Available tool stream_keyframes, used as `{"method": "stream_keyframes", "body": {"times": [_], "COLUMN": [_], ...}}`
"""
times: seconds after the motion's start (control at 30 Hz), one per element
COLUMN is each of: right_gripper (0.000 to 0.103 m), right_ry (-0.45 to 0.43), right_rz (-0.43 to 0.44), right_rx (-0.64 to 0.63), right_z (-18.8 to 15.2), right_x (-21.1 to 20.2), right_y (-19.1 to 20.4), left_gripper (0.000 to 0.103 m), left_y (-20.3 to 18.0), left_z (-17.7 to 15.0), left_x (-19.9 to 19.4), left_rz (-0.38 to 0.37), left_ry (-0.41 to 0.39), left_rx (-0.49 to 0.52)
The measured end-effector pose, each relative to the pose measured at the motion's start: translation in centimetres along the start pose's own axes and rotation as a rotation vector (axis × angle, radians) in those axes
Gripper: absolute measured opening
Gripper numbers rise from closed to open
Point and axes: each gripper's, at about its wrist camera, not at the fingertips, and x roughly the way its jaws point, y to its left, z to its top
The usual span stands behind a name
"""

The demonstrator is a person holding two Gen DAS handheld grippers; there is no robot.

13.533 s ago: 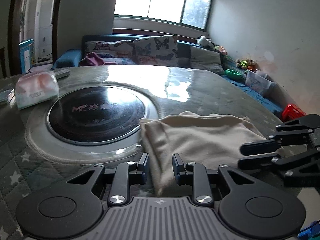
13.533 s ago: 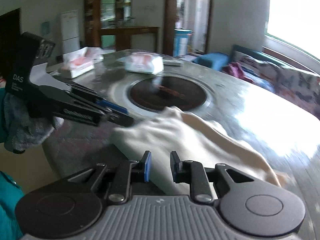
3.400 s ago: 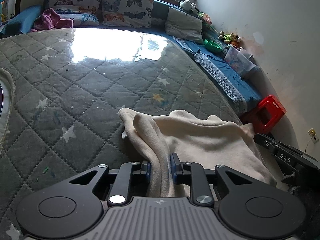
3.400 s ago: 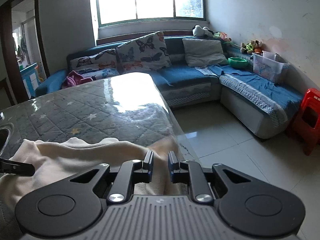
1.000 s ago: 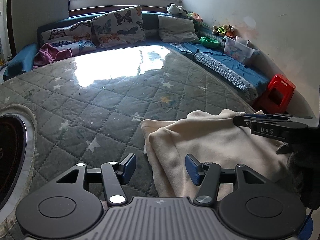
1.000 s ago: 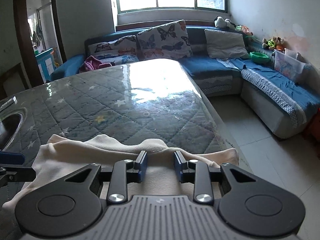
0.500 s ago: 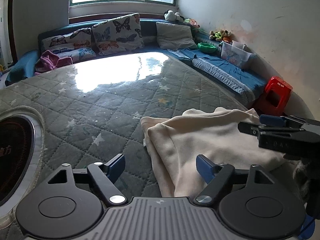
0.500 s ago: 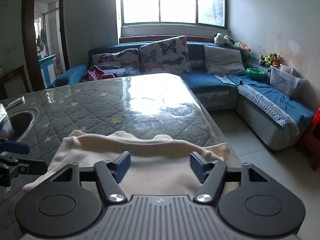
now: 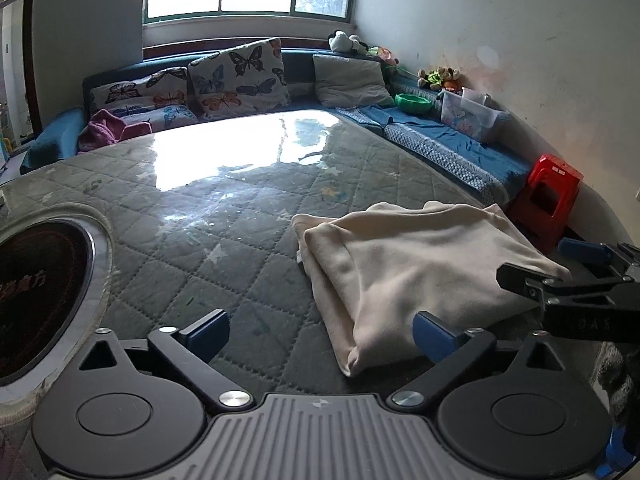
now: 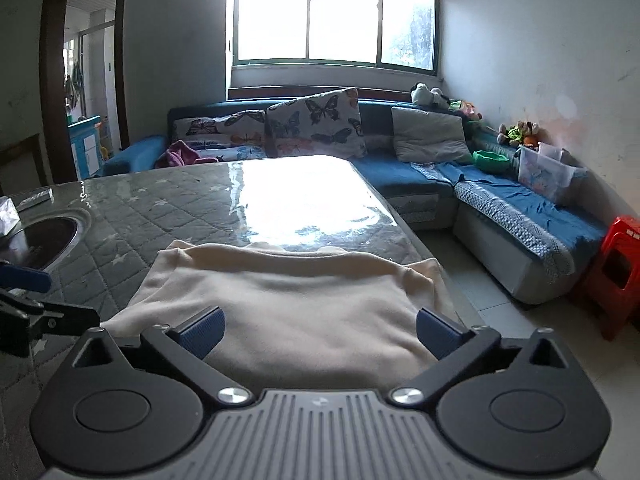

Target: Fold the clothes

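Observation:
A cream garment [image 9: 416, 268] lies folded into a rough rectangle on the quilted grey table [image 9: 224, 216], near its right edge. It also shows in the right wrist view [image 10: 296, 304]. My left gripper [image 9: 320, 334] is open wide and empty, just short of the garment's near left corner. My right gripper [image 10: 318, 330] is open wide and empty, held over the garment's near edge. The right gripper also shows from the side in the left wrist view [image 9: 560, 280].
A round black hotplate [image 9: 36, 292] is set in the table at the left. A blue corner sofa [image 10: 500, 216] with butterfly cushions [image 10: 316, 124] runs behind and right. A red stool [image 9: 552, 196] stands on the floor past the table's right edge.
Both grippers have opened wider and let go of the garment, which now lies flat on the table. Both have pulled back and risen a little.

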Motion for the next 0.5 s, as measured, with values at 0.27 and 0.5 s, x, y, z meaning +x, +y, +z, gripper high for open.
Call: {"method": "stream_keyframes", "body": {"times": [0.27,0.5], "right_gripper": [0.103,0.103], "right_ry": [-0.003,0.003], "right_rz": [-0.04,-0.066], "right_rx": [-0.019,-0.054], "right_z": [-1.5,-2.8], "right_x": [-1.7,-2.8], "right_y": [1.1,2.5], "left_gripper": [0.103,0.103], "left_y": [0.0,-0.7], "left_z": [-1.2,-2.4], "left_x": [-1.1,-1.9], "left_rz": [0.0,-0.007], "left_ry": [-0.005,-0.015], "left_rx": [-0.005,0.025]}}
